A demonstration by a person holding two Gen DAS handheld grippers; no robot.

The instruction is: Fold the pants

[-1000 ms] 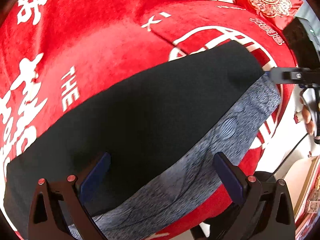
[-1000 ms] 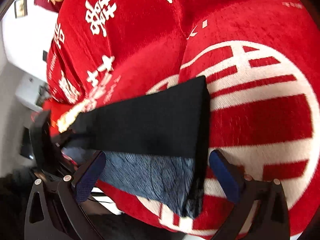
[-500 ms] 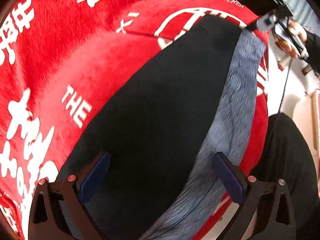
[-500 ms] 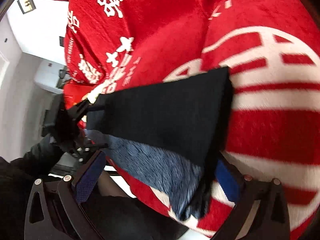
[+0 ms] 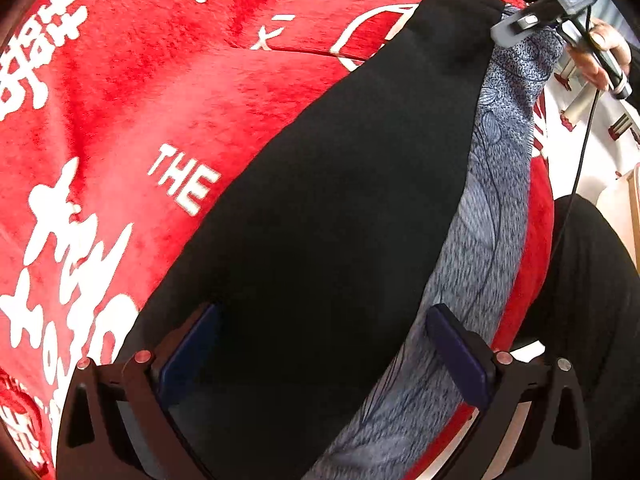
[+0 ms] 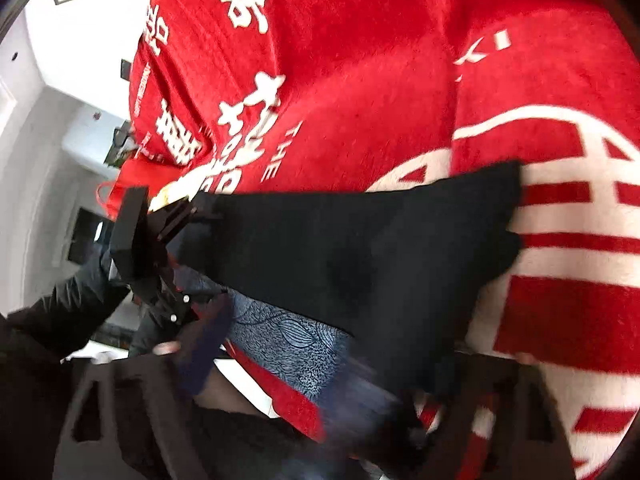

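Observation:
The black pants (image 5: 340,208) lie as a long folded band on the red sofa, with their grey patterned lining (image 5: 492,216) showing along the front edge. My left gripper (image 5: 324,344) is open, its blue pads on either side of the near end of the pants. The right gripper shows at the far end of the pants in the left wrist view (image 5: 536,20). In the right wrist view the pants (image 6: 360,248) reach down between blurred fingers of my right gripper (image 6: 320,376); its grip is unclear. The left gripper (image 6: 172,240) sits at the far end there.
The red plush sofa cover (image 5: 160,112) with white characters and "THE" lies under the pants. A black cable (image 5: 576,168) hangs from the right gripper. The person's dark-clothed leg (image 5: 592,304) is at the sofa's front edge. White floor (image 5: 588,148) lies beyond.
Both grippers have pushed further onto the ends of the pants. The right end of the pants has lifted and bunched, and the right wrist view has blurred and swung leftward.

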